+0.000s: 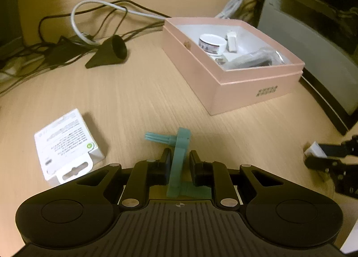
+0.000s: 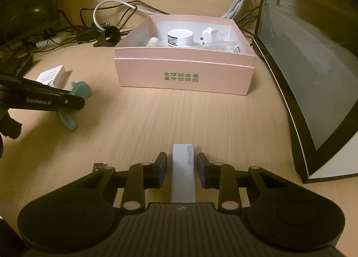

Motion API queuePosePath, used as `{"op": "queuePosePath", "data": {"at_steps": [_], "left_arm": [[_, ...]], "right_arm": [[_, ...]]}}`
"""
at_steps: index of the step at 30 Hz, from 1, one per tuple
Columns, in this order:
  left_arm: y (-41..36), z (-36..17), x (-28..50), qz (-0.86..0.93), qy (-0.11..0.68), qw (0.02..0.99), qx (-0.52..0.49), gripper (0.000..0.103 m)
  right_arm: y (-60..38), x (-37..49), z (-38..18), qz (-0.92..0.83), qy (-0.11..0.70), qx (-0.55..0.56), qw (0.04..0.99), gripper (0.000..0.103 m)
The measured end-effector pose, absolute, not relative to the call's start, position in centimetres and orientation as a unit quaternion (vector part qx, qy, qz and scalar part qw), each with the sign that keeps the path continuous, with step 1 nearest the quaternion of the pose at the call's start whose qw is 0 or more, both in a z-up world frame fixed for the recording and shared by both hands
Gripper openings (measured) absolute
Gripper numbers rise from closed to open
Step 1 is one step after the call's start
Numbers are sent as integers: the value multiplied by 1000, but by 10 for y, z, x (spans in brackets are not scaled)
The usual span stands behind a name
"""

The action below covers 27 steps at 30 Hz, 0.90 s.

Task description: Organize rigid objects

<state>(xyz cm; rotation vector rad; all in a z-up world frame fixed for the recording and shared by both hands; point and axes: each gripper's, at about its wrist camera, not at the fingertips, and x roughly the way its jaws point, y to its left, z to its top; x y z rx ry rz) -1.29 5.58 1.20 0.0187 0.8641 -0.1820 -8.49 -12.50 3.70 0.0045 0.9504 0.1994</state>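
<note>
Left wrist view: the left gripper (image 1: 179, 163) straddles a teal plastic bracket (image 1: 178, 163), pads not visibly clamped; right gripper (image 2: 182, 164) gapes around a white rectangular block (image 2: 183, 174), untouched. Either piece could tip when the pads close unevenly, short of the pink cardboard box (image 2: 185, 73) at the desk's back edge

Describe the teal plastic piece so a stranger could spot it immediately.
Start at the open pink box on the wooden desk and come toward the camera. The teal plastic piece stands between the fingers of the left gripper, right of a white printed carton. It is the only teal thing there, with a ribbed prong pointing left.
</note>
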Motion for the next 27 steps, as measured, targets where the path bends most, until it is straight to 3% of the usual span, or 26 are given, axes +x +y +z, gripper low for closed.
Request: {"op": "queuePosePath", "data": {"at_steps": [2,11,16,23,25,27], "left_arm": [[57,12,-14,-90,415,906,10,16],[56,23,-45,-147,397,906,-23,14],[53,94,-39,-197,312,927,-66,14],[37,207,30,-249,186,947,-87,16],[35,218,60,-250,188,943,-113,20],[31,213,87,-221,226,940,-127,19]], "right_arm": [[-123,-86,39,99,458,-7,883,20],[-134,-93,74,107,447,-9,888,20],[-153,-80,147,102,360,7,927,20],[-157,-13,252,77,203,-48,975,21],[-157,11,261,83,195,-51,976,26],[-164,32,258,76,208,-36,974,41]]}}
